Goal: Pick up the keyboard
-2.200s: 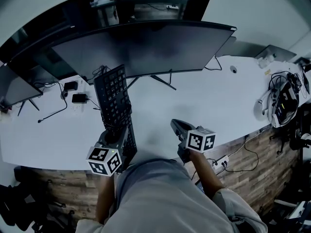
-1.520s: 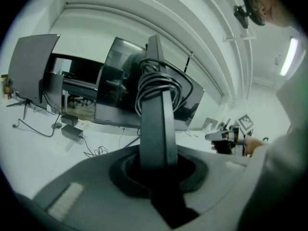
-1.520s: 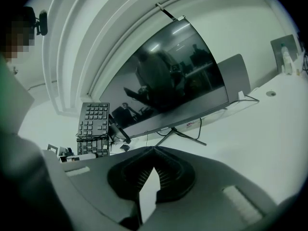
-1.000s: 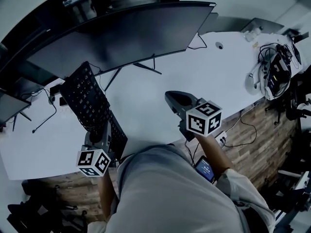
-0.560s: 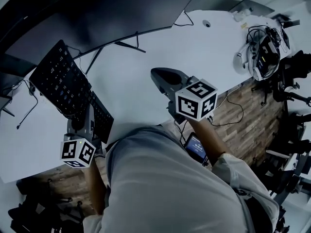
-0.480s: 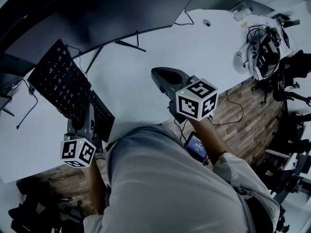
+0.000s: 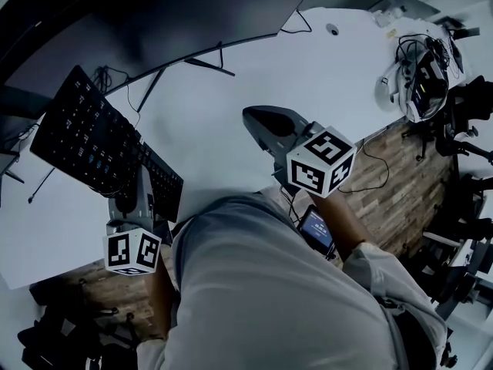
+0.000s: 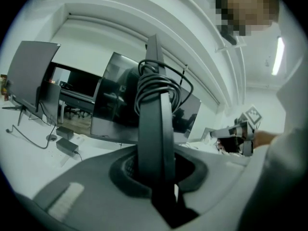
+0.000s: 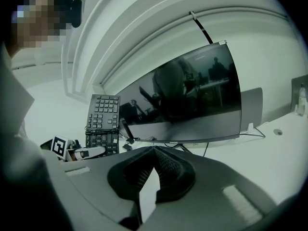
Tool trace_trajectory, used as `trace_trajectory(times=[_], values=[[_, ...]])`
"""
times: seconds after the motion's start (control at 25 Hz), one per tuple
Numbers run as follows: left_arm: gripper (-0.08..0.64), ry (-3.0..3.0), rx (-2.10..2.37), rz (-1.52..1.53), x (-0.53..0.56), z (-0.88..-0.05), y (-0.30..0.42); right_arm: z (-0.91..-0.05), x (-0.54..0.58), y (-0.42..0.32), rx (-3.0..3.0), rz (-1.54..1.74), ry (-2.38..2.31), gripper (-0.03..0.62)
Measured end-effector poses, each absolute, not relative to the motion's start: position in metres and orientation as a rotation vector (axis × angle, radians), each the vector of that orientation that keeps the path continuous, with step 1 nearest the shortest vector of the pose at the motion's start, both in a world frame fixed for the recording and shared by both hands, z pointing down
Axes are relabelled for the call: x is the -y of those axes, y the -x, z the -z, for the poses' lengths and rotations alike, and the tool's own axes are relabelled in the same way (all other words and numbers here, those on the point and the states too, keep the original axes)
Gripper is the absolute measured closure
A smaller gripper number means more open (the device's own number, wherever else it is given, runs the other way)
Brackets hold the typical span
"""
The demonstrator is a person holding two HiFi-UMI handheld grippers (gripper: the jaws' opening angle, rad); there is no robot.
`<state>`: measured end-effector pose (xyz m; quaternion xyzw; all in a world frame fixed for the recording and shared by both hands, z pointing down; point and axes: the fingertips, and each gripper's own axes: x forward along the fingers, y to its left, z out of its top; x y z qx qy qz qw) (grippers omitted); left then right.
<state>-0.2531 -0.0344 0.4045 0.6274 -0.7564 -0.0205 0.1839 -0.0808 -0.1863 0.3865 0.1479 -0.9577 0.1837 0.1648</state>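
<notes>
The black keyboard (image 7: 91, 141) is up off the white desk (image 7: 308, 75), tilted, its near end clamped in my left gripper (image 7: 135, 197). In the left gripper view the keyboard (image 8: 155, 129) stands edge-on between the jaws of the left gripper (image 8: 155, 170), its cable (image 8: 161, 81) coiled against it. My right gripper (image 7: 260, 122) hovers over the desk to the right, shut with nothing in it; its jaw tips meet in the right gripper view (image 9: 153, 150). That view also shows the keyboard (image 9: 102, 119) held upright, with the left gripper (image 9: 82, 153) under it.
A wide curved monitor (image 7: 154, 21) on thin legs stands along the back of the desk. A heap of cables and headgear (image 7: 420, 75) lies at the right end. Power adapters (image 8: 67, 146) sit at the left. A lit small screen (image 7: 317, 232) hangs at the person's waist.
The keyboard has come up off the desk in my left gripper and swung left, tilting. The right gripper has risen a little and stayed shut and empty.
</notes>
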Motion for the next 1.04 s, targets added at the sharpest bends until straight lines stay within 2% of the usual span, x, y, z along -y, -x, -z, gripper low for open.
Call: trace_trajectory(times=[1.04], values=[[0.560,-1.791,2.266,0.077,0.025,-0.368,0.252,-0.376,0.173,0.070,2.744,-0.452,-0.442,0.597]])
